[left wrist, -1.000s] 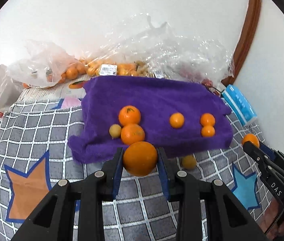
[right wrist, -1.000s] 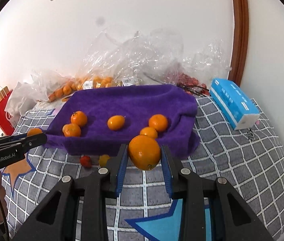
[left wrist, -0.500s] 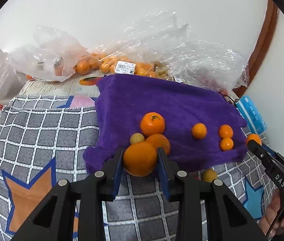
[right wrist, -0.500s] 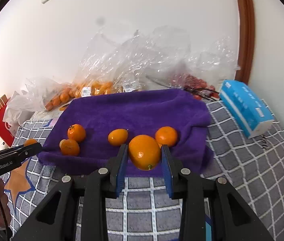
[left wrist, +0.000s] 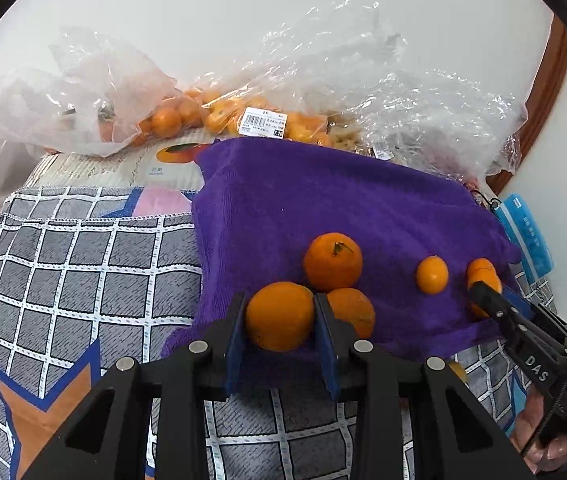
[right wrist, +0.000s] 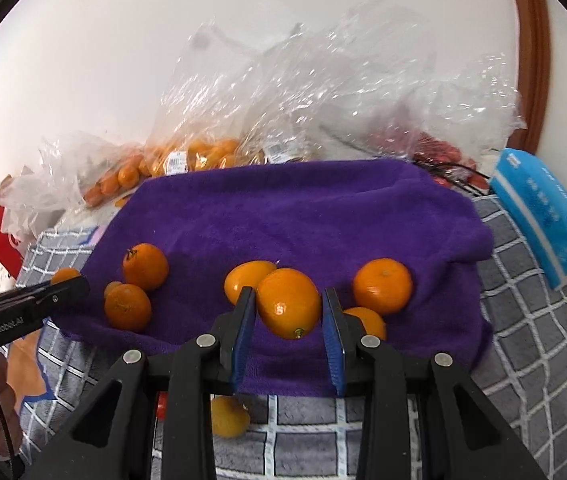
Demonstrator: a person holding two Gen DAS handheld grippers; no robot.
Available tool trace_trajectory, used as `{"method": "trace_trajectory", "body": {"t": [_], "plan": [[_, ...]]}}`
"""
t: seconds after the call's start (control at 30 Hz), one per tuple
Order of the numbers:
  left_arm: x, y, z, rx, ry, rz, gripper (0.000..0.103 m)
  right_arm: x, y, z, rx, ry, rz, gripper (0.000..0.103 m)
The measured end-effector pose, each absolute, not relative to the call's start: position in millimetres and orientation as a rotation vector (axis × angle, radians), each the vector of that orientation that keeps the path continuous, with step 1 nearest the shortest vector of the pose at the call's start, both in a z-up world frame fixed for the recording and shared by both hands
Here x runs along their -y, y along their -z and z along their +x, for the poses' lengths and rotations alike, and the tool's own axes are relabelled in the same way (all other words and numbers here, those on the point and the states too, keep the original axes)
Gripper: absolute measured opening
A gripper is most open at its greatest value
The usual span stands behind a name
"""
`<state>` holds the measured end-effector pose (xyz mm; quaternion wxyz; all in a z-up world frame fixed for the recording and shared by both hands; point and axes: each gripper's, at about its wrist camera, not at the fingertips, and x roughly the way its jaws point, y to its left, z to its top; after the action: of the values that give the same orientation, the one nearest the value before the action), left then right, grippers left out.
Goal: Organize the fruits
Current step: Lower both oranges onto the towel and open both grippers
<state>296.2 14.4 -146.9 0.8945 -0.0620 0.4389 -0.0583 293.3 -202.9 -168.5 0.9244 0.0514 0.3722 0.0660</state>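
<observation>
My left gripper [left wrist: 279,318] is shut on an orange [left wrist: 280,316], held over the near left edge of the purple towel [left wrist: 323,200]. Two oranges [left wrist: 332,261] lie just beyond it on the towel, and smaller ones [left wrist: 431,275] lie to the right. My right gripper [right wrist: 288,308] is shut on another orange [right wrist: 289,303], held over the towel's [right wrist: 303,208] near edge between several oranges [right wrist: 382,287]. A small yellow fruit [right wrist: 228,416] lies on the checked cloth below it.
Clear plastic bags of oranges [left wrist: 219,116] stand behind the towel against the wall. A blue tissue pack [right wrist: 543,216] lies at the right. A grey checked cloth [left wrist: 63,272] covers the table. A red bag [right wrist: 3,236] stands at the far left.
Both grippers moved forward with their oranges, from above the checked cloth to over the near edge of the purple towel.
</observation>
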Motion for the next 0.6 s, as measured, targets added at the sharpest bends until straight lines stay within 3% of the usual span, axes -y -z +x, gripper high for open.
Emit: {"method": "trace_trajectory", "body": {"t": [0.6], "plan": [[-11,156,298,-0.896,0.138,-0.092,0.032,196,180,290,-0.823,-0.209,0.120,0.034]]}}
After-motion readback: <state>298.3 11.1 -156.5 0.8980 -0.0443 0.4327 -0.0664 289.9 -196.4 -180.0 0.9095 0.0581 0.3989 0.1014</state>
